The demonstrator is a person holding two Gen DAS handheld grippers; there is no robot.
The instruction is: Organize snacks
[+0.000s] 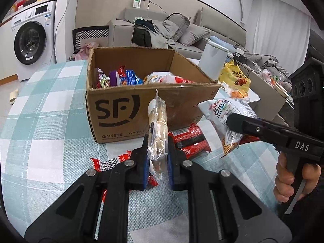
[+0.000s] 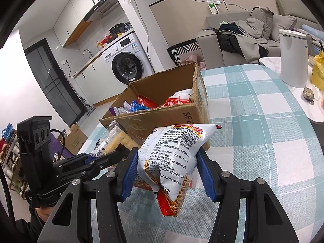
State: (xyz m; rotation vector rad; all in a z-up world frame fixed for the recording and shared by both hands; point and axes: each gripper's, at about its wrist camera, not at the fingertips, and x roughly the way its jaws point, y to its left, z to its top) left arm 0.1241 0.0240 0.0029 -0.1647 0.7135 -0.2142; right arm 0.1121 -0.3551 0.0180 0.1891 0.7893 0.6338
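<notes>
On the teal-and-white checked tablecloth [image 1: 50, 105], at twelve o'clock from both grippers, stands one open cardboard box [image 1: 121, 109] printed "SF" and "95338", with several bright snack packets [image 1: 121, 77] lying inside. The left gripper [image 1: 157, 151] is clamped on one clear packet of pale biscuits [image 1: 158, 125], held upright and edge-on just before the box's front wall. The right gripper [image 2: 167, 172] squeezes one puffy white noodle-snack bag [image 2: 172, 154], its back covered in small Chinese print with a red band and noodle picture below; its body reads "DAS". Two red-and-black packets [image 1: 188, 139] lie at one o'clock of the left gripper, a red-white barcoded wrapper [image 1: 113, 162] at nine o'clock.
</notes>
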